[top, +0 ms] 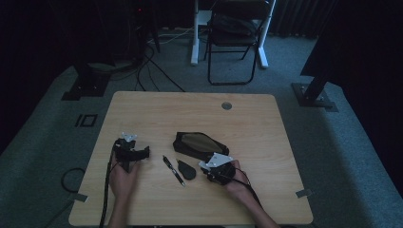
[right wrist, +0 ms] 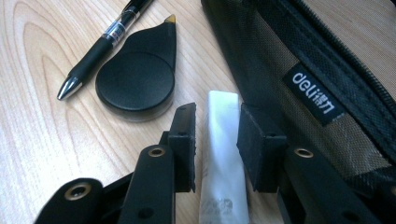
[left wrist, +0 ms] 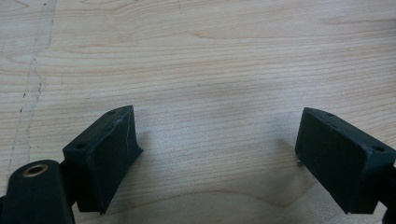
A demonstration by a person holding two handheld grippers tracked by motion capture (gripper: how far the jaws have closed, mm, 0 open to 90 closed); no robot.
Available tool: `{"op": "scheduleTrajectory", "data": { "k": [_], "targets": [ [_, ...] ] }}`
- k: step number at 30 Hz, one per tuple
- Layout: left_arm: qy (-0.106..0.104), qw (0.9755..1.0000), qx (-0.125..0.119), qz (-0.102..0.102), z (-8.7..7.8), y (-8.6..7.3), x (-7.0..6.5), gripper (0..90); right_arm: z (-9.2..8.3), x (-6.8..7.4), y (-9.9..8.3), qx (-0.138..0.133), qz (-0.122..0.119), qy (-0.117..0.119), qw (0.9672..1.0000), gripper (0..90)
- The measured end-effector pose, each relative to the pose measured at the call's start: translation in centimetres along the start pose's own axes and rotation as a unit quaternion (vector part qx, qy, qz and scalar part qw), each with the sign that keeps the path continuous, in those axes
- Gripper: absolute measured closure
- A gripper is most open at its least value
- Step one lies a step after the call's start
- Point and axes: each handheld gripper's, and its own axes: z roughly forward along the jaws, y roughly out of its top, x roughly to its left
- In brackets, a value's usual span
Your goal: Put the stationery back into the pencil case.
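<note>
Looks like packing stationery into the deli mesh pencil case (right wrist: 327, 88), early stage by the look of it: pen (right wrist: 100, 44) and black teardrop-shaped case (right wrist: 137, 77) out on the desk (top: 157, 107), side by side, just left of the pencil case in the high view. Right claw (right wrist: 215, 140) down at the desk beside the pencil case, jaws narrowed around a white eraser in its wrapper (right wrist: 224, 158); gaps visible both sides, so astride, not yet clamped. Eraser lying on the wood, touching or just beside the pencil case edge. Left claw (left wrist: 215, 154) wide open, nothing between the jaws, hovering low above bare wood well left of the items. Left to do, judging from layout: close on eraser, lift, drop in, then pen and teardrop case. Plenty of open desk all round; items near the middle, well off every edge. Tight spot: pencil case wall right beside one jaw
</note>
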Motion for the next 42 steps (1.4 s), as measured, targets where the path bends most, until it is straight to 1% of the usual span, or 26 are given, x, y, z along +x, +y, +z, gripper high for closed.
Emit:
{"op": "scheduleTrajectory", "data": {
  "k": [6, 9, 10, 13, 15, 19, 20, 27, 30, 35, 42],
  "targets": [
    [0.0, 1.0, 0.0, 0.0, 0.0, 0.0, 0.0, 13.1, 0.5, 0.1, 0.1, 0.009, -0.007, -0.006, 0.9999, 66.6],
    [0.0, 1.0, 0.0, 0.0, 0.0, 0.0, 0.0, 13.1, 0.9, 0.1, -0.1, 0.02, -0.007, -0.001, 0.9998, 68.0],
    [0.0, 1.0, 0.0, 0.0, 0.0, 0.0, 0.0, 13.1, 1.0, 0.1, -0.1, 0.021, -0.01, 0.008, 0.9997, 69.0],
    [0.0, 1.0, 0.0, 0.0, 0.0, 0.0, 0.0, 13.1, 0.9, 0.3, -0.1, 0.022, -0.019, 0.017, 0.9994, 69.9],
    [0.0, 1.0, 0.0, 0.0, 0.0, 0.0, 0.0, 13.1, 0.9, 0.4, -0.1, 0.024, -0.026, 0.017, 0.9992, 69.5],
    [0.0, 1.0, 0.0, 0.0, 0.0, 0.0, 0.0, 13.1, 1.3, 0.4, 0.1, 0.029, -0.028, 0.019, 0.999, 68.3],
    [0.0, 1.0, 0.0, 0.0, 0.0, 0.0, 0.0, 13.1, 1.5, 0.5, 0.1, 0.032, -0.035, 0.018, 0.9987, 68.3],
    [0.0, 1.0, 0.0, 0.0, 0.0, 0.0, 0.0, 13.1, 1.7, 0.5, 0.4, 0.04, -0.028, 0.025, 0.9985, 69.9],
    [0.0, 1.0, 0.0, 0.0, 0.0, 0.0, 0.0, 13.1, 1.7, 0.3, 0.3, 0.037, -0.018, 0.028, 0.9988, 70.7],
    [0.0, 1.0, 0.0, 0.0, 0.0, 0.0, 0.0, 13.1, 1.6, 0.5, 0.3, 0.035, -0.021, 0.02, 0.9989, 71.2],
    [0.0, 1.0, 0.0, 0.0, 0.0, 0.0, 0.0, 13.1, 1.3, 0.6, 0.5, 0.029, -0.026, 0.021, 0.999, 71.3]
  ]
}}
